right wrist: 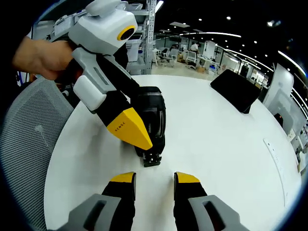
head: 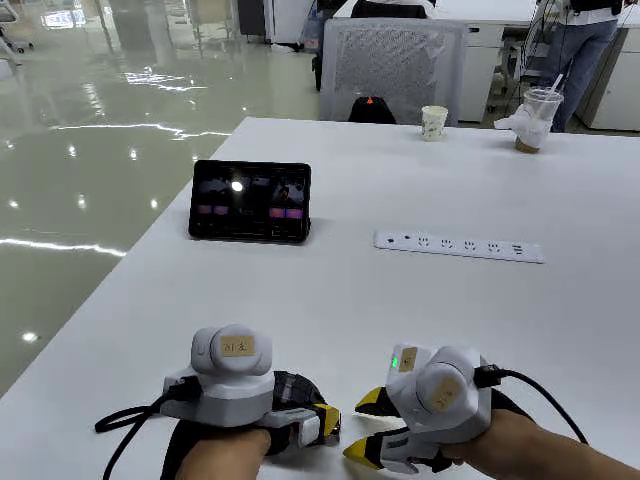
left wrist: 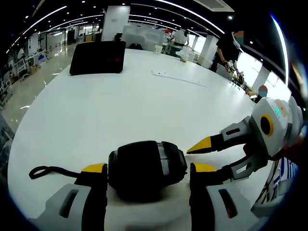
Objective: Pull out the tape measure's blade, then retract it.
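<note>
The tape (right wrist: 151,122) was held on the surface (head: 400,300), clamped in the left hand-held gripper (left wrist: 149,169). The right hand-held gripper (right wrist: 154,179), jaws apart, was best closed squarely on the tab (right wrist: 152,159) before pulling.

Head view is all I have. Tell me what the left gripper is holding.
Observer: The left gripper is shut on the tape measure. Its own view shows the black case clamped between both yellow-tipped jaws.
Operator: Report the blade.
Observer: In the right gripper view, the end hook sticks out of the case toward the right gripper. No blade is drawn out yet.
Operator: Give me the right jaws.
Observer: They are open. The hook sits just ahead of the gap between them and touches neither jaw.
</note>
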`<action>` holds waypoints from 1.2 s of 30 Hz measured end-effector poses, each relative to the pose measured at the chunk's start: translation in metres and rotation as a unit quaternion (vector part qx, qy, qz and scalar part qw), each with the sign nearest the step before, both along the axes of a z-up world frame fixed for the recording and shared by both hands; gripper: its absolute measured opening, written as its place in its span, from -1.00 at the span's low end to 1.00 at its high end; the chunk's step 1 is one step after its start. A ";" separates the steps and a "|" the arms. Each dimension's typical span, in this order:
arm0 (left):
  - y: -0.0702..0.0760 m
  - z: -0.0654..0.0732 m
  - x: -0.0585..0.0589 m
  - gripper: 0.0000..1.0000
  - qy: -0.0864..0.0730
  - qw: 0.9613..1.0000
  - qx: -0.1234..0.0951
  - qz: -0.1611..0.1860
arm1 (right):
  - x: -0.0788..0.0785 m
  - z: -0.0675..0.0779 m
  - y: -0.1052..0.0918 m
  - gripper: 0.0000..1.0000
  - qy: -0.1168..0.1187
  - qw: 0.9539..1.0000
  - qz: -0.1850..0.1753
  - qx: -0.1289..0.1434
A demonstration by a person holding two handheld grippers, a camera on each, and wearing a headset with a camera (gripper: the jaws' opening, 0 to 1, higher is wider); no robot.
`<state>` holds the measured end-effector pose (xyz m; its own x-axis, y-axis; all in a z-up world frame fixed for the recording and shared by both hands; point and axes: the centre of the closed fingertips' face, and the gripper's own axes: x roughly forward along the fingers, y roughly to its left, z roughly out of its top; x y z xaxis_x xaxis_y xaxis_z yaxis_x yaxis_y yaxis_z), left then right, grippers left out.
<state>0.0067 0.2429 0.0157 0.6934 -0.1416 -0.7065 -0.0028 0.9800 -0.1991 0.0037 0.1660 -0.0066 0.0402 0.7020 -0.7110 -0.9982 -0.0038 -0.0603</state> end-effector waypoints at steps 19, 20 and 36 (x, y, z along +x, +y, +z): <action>0.001 0.005 -0.013 0.46 -0.007 0.999 0.018 -0.041 | -0.001 0.008 -0.044 -0.14 0.003 0.999 -0.049 -0.002; 0.002 0.006 -0.014 0.47 -0.008 0.999 0.017 -0.042 | -0.001 0.008 -0.046 -0.13 0.003 0.999 -0.052 -0.003; 0.004 0.006 -0.028 0.50 -0.011 0.997 0.022 -0.068 | -0.004 0.012 -0.082 0.00 0.009 0.995 -0.095 -0.002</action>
<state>-0.0209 0.2466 0.0217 0.6857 -0.2041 -0.6987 0.1341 0.9789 -0.1543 0.0000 0.0841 0.0052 0.1591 0.6800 -0.7157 -0.9818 0.1851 -0.0424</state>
